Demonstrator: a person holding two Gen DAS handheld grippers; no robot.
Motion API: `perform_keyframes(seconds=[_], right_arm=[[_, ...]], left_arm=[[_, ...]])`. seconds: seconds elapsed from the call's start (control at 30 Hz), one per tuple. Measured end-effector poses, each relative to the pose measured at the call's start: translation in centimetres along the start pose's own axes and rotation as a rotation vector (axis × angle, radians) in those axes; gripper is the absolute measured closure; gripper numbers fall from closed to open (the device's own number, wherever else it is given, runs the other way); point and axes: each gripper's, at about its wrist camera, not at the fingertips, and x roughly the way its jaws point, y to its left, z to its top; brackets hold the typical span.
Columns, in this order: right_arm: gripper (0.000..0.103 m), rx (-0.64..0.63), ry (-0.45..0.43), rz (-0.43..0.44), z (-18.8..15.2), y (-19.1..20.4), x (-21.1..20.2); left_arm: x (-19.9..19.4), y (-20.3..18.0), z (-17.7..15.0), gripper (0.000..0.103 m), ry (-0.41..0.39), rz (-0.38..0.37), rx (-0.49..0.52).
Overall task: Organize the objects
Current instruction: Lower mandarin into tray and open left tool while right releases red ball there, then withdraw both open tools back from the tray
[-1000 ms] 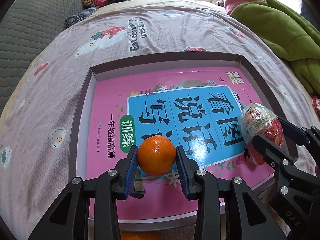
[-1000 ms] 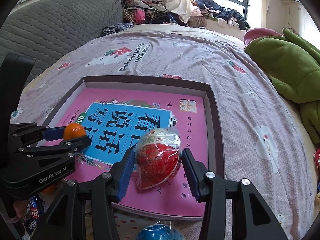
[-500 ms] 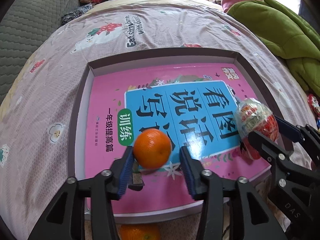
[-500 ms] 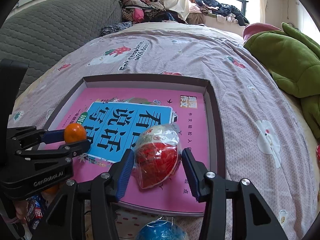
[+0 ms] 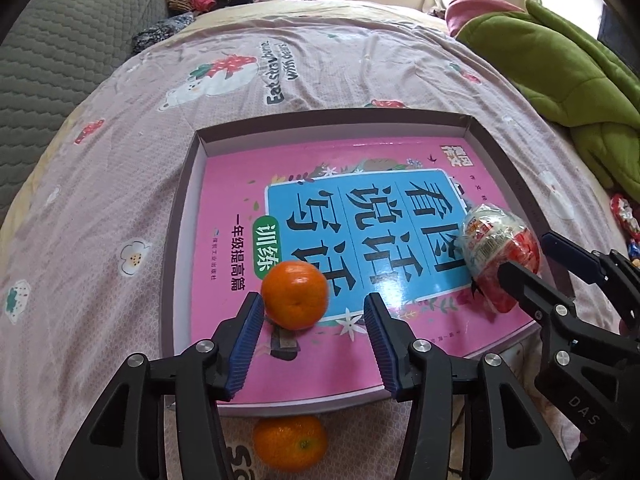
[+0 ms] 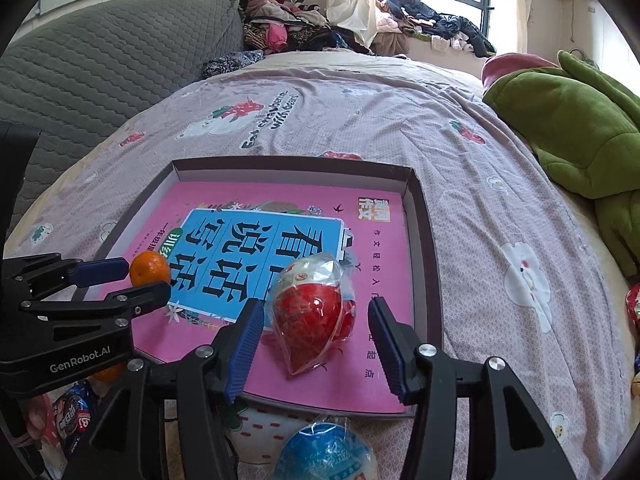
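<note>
A shallow box (image 5: 182, 216) (image 6: 424, 216) lies on the bed with a pink book (image 5: 320, 200) (image 6: 280, 236) flat inside it. An orange (image 5: 295, 295) (image 6: 149, 268) rests on the book between the jaws of my left gripper (image 5: 314, 316) (image 6: 140, 278); the jaws are opening, with a clear gap on the right side. A red egg-shaped snack in clear wrap (image 6: 314, 312) (image 5: 498, 256) lies on the book between the jaws of my right gripper (image 6: 316, 322), which are opening and stand clear of it.
A second orange (image 5: 290, 442) lies on the bedspread just below the box's near edge. A blue wrapped egg (image 6: 326, 454) and snack packets (image 6: 74, 412) lie nearby. A green quilt (image 6: 568, 120) is heaped at right, a grey headboard (image 6: 100, 60) at left.
Both grippers' jaws have widened and let go: the orange and the wrapped red egg now rest free on the book. Both hands have drawn back slightly.
</note>
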Motion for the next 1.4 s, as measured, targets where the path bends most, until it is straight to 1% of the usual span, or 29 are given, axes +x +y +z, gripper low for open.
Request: perform_keyframes(seconds=[0.13,0.47,0.6,0.7,0.8,0.87,0.9,1.1,1.3,1.4], right_arm=[[0.049,0.003,-0.011,0.005,0.0,0.1,-0.8],[0.049,-0.003,-0.038,0.006,0.1,0.3,-3.1],[0.049,-0.011,-0.057,-0.002,0.3,0.6,-4.3],[0.049,-0.015,-0.073,-0.002,0.5,0.8,-5.4],[0.047,-0.022,-0.093,-0.006,0.6,1.1,-6.7],[0.043,-0.027,-0.106,-0.012,0.7,1.3,-7.5],[0.042,-0.030,-0.114,-0.014,0.7,1.4,-8.0],[0.042,-0.036,-0.160,-0.011,0.7,1.7,-10.9],[0.041,-0.040,-0.185,-0.015,0.2,1.8,-13.0],[0.041,-0.041,-0.194,-0.014,-0.1,2.0,-13.9]], left_arm=[[-0.6,0.0,0.0,0.048,-0.005,-0.021,-0.005],[-3.0,0.0,-0.4,0.045,-0.039,-0.009,-0.008],[-4.8,0.1,-0.7,0.044,-0.080,0.038,-0.012],[-6.2,0.4,-0.8,0.040,-0.102,0.048,-0.019],[-7.6,0.5,-0.9,0.040,-0.130,0.065,-0.022],[-8.6,0.6,-1.1,0.040,-0.149,0.062,-0.024],[-9.0,0.6,-1.3,0.040,-0.157,0.064,-0.024],[-11.6,0.5,-2.3,0.039,-0.206,0.056,-0.029],[-13.7,0.5,-3.4,0.039,-0.239,0.066,-0.027],[-14.8,0.8,-4.2,0.039,-0.254,0.057,-0.038]])
